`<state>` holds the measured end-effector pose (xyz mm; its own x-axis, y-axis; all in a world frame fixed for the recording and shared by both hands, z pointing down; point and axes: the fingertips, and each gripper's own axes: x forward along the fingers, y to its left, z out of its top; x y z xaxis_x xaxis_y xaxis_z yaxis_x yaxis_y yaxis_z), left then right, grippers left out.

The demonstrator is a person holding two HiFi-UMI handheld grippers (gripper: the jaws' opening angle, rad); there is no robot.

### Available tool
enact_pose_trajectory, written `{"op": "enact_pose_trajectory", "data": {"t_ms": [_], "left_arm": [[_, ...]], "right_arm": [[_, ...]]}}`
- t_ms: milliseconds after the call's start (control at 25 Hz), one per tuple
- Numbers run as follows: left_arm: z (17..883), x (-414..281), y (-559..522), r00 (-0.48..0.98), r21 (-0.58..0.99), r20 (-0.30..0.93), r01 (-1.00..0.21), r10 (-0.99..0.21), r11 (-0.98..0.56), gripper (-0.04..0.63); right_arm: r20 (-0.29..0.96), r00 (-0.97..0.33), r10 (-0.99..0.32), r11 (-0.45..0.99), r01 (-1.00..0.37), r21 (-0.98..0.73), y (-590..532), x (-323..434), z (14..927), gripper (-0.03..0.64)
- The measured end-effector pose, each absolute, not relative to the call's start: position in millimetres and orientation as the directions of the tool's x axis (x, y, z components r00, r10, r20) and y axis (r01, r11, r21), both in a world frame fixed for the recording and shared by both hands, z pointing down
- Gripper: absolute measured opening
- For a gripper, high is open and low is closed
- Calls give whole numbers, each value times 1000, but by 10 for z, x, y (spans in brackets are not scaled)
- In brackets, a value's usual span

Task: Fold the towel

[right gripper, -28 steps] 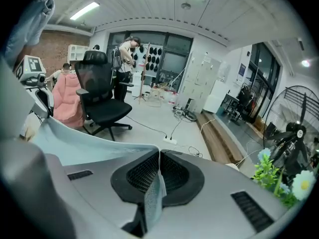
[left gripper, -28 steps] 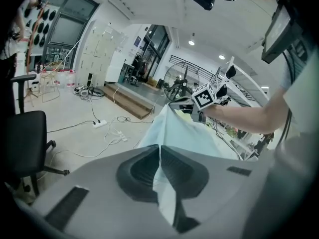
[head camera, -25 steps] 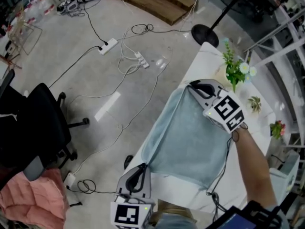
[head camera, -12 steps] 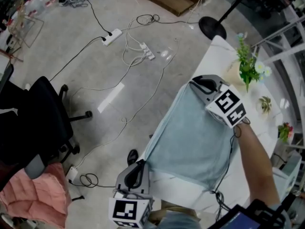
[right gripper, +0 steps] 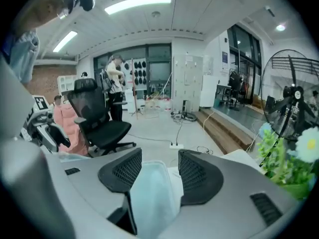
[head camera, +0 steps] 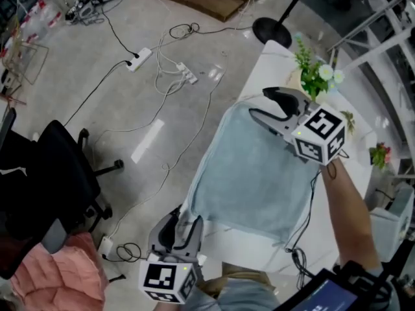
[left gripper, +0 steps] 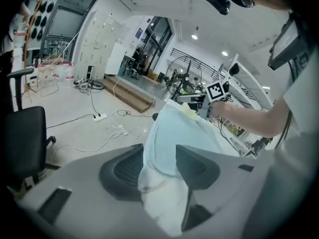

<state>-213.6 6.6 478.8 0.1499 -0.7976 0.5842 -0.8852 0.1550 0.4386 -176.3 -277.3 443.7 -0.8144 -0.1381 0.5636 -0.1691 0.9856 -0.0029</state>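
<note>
A light blue towel (head camera: 253,173) lies spread flat on the white table (head camera: 230,254). My left gripper (head camera: 183,222) is at the towel's near left corner. In the left gripper view its jaws have just opened, and the towel's corner (left gripper: 164,153) lies loose between the spread pads of the gripper (left gripper: 159,158). My right gripper (head camera: 266,107) hovers at the far corner. Its jaws have also just opened, and in the right gripper view the towel's corner (right gripper: 152,193) lies below and between them without being pinched by the gripper (right gripper: 159,166).
A potted green plant (head camera: 314,76) stands on the table just beyond the right gripper. On the floor to the left are a black office chair (head camera: 52,167), a power strip with cables (head camera: 142,60) and a pink garment (head camera: 61,284). A round stand base (head camera: 271,30) sits past the table's far end.
Both grippers went from shut on the towel's corners to open, letting the corners go. The right gripper has lifted slightly and rolled. The towel now rests flat.
</note>
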Motion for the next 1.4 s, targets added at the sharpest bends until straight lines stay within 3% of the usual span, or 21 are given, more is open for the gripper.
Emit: {"op": "enact_pose_trajectory", "data": {"t_ms": [160, 280, 440, 520, 600, 680, 880, 1040, 1400], "left_arm": [[4458, -2199, 240, 152, 412, 571, -903, -807, 122, 219], [4123, -2042, 187, 214, 415, 515, -909, -830, 23, 175], [3758, -1360, -65, 321, 408, 425, -902, -847, -137, 78], [3756, -752, -163, 417, 433, 416, -872, -808, -227, 74], [3912, -130, -179, 504, 465, 452, -837, -736, -288, 75], [4137, 273, -233, 498, 445, 503, -850, -706, -283, 71], [4832, 582, -369, 355, 341, 653, -926, -669, -159, 20], [5133, 890, -265, 417, 364, 751, -908, -512, -205, 14], [5261, 1402, -71, 460, 395, 777, -888, -431, -236, 8]], "right_arm": [[470, -863, -186, 979, -204, 13, -2651, -1532, 3755, 245], [450, -854, -261, 964, -256, 74, -2645, -1196, 3386, 237], [529, -795, -296, 955, -258, 146, -2650, -545, 3364, 183], [610, -744, -273, 962, -223, 159, -2633, -141, 3655, 155], [674, -706, -219, 975, -179, 130, -2514, 230, 4072, 115], [708, -687, -162, 986, -134, 96, -2395, 476, 4438, 114], [748, -658, -85, 996, -46, 72, -2265, 663, 5114, 114], [758, -648, -76, 996, -9, 92, -2266, 701, 5243, 107], [786, -616, -40, 998, 20, 67, -2238, 1099, 5290, 94]]}}
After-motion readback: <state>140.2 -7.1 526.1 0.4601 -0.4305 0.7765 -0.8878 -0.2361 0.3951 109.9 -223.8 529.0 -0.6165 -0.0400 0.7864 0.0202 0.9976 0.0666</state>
